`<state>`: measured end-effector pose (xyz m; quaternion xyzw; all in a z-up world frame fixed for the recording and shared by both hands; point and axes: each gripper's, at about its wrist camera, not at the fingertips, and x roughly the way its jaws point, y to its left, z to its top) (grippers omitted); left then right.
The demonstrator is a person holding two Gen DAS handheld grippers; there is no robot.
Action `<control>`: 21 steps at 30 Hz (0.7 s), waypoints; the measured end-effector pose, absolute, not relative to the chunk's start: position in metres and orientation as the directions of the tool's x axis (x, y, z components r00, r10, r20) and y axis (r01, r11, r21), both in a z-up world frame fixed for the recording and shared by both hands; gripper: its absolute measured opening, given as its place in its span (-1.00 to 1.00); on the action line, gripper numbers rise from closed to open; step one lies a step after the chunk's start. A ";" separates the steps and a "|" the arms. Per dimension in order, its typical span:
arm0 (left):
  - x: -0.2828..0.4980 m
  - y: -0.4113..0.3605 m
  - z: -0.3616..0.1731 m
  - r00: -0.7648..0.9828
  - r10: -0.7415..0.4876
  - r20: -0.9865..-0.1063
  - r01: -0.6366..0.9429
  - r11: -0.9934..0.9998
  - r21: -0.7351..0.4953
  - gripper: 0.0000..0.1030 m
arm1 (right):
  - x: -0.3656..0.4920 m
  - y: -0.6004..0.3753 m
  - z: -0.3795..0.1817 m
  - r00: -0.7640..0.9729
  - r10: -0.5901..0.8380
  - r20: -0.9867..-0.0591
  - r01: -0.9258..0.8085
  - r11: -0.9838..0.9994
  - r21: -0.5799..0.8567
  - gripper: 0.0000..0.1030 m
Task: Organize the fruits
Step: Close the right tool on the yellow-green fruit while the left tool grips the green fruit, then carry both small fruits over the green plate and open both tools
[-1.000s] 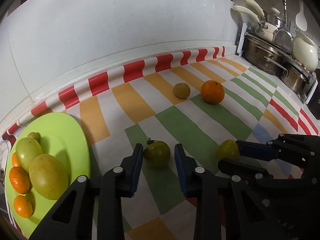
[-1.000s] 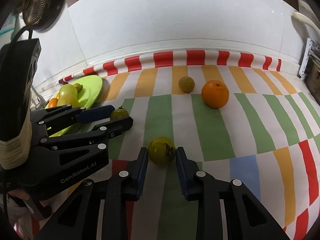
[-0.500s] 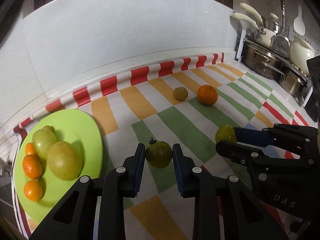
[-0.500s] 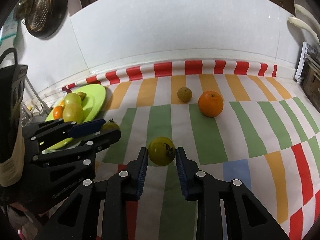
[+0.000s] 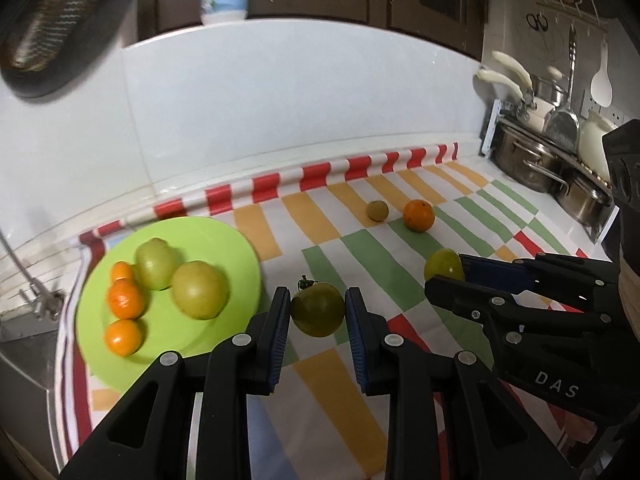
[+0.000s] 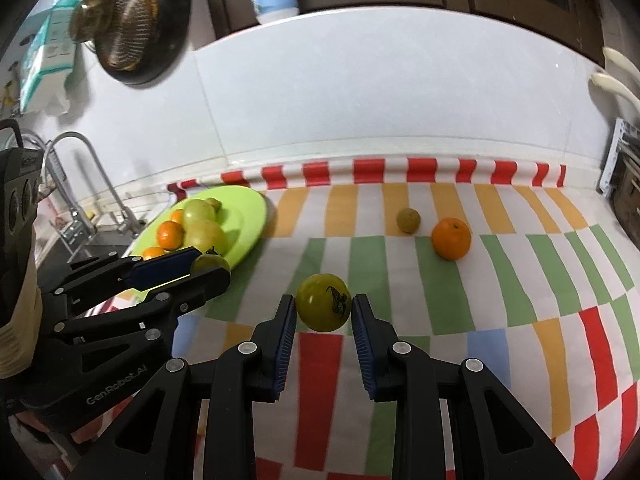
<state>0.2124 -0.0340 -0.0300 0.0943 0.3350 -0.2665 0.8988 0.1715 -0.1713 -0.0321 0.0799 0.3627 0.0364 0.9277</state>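
Green and smooth, one tomato (image 5: 317,314) sits clamped in the left gripper (image 5: 317,312) beside the plate (image 5: 240,256), another (image 6: 323,307) in the right gripper (image 6: 323,312), both above the desk (image 6: 520,272); probably light, soft and slippery, best pinched gently across the middle.

- Plate (image 5: 240,248) on the cloth (image 5: 384,264), far left, just before the wall (image 5: 280,100); five fruits on it, grouped toward its left side.
- Small round fruit (image 5: 377,211) and orange (image 5: 418,215) side by side on the cloth, well right of the plate, orange to the right.
- Pots (image 5: 532,160) at the far right end, beyond the cloth.
- Sink tap (image 6: 80,184) left of the plate.
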 end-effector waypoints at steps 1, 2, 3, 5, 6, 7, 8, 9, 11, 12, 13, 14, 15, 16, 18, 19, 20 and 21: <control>0.210 -0.030 -0.028 0.639 -0.413 -0.649 0.535 0.845 -0.010 -0.45 | 0.172 -0.168 -0.030 0.736 0.130 -0.664 -0.017 0.985 0.174 -0.42; 0.208 -0.028 -0.026 0.644 -0.410 -0.646 0.530 0.848 -0.011 -0.45 | 0.172 -0.165 -0.028 0.739 0.135 -0.660 -0.024 0.984 0.174 -0.42; 0.206 -0.023 -0.023 0.653 -0.406 -0.640 0.521 0.854 -0.011 -0.45 | 0.172 -0.162 -0.026 0.741 0.140 -0.657 -0.032 0.984 0.174 -0.42; 0.201 -0.015 -0.018 0.671 -0.393 -0.629 0.499 0.867 -0.010 -0.45 | 0.171 -0.156 -0.022 0.744 0.152 -0.650 -0.051 0.984 0.172 -0.42; 0.200 -0.012 -0.016 0.678 -0.387 -0.625 0.490 0.872 -0.009 -0.45 | 0.170 -0.153 -0.020 0.746 0.157 -0.647 -0.060 0.984 0.170 -0.42; 0.199 -0.008 -0.014 0.684 -0.379 -0.623 0.479 0.878 -0.008 -0.45 | 0.170 -0.150 -0.018 0.747 0.164 -0.644 -0.070 0.983 0.169 -0.42; 0.197 -0.004 -0.012 0.693 -0.370 -0.619 0.467 0.884 -0.005 -0.45 | 0.171 -0.147 -0.016 0.748 0.170 -0.641 -0.079 0.983 0.168 -0.42; 0.196 -0.001 -0.010 0.698 -0.365 -0.616 0.460 0.888 -0.005 -0.45 | 0.171 -0.144 -0.015 0.749 0.174 -0.639 -0.086 0.982 0.167 -0.42; 0.195 0.006 -0.006 0.712 -0.348 -0.610 0.439 0.898 -0.001 -0.45 | 0.173 -0.138 -0.011 0.751 0.191 -0.632 -0.108 0.980 0.169 -0.42; 0.194 0.009 -0.004 0.718 -0.345 -0.605 0.431 0.902 -0.002 -0.45 | 0.174 -0.135 -0.009 0.753 0.197 -0.627 -0.117 0.979 0.167 -0.42; 0.195 0.012 -0.003 0.723 -0.341 -0.602 0.425 0.905 -0.002 -0.45 | 0.176 -0.131 -0.007 0.756 0.203 -0.623 -0.128 0.978 0.163 -0.42; 0.195 0.015 -0.001 0.729 -0.334 -0.597 0.415 0.910 -0.001 -0.45 | 0.177 -0.129 -0.006 0.757 0.209 -0.619 -0.139 0.977 0.160 -0.42; 0.195 0.018 0.000 0.735 -0.327 -0.593 0.407 0.913 0.000 -0.45 | 0.179 -0.125 -0.003 0.760 0.215 -0.614 -0.152 0.976 0.154 -0.42; 0.195 0.019 0.001 0.740 -0.323 -0.591 0.401 0.916 0.002 -0.45 | 0.181 -0.124 -0.002 0.761 0.219 -0.611 -0.160 0.975 0.151 -0.42; 0.198 0.024 0.003 0.750 -0.307 -0.585 0.381 0.924 0.004 -0.45 | 0.187 -0.118 0.001 0.761 0.233 -0.605 -0.185 0.973 0.142 -0.42; 0.199 0.026 0.003 0.753 -0.304 -0.584 0.377 0.926 0.003 -0.45 | 0.189 -0.117 0.002 0.762 0.237 -0.603 -0.193 0.971 0.139 -0.42; 0.201 0.028 0.003 0.756 -0.296 -0.583 0.368 0.930 0.005 -0.45 | 0.190 -0.116 0.002 0.761 0.243 -0.601 -0.201 0.970 0.137 -0.42; 0.203 0.031 0.003 0.759 -0.286 -0.585 0.356 0.934 0.005 -0.45 | 0.193 -0.114 0.002 0.759 0.250 -0.601 -0.213 0.968 0.134 -0.42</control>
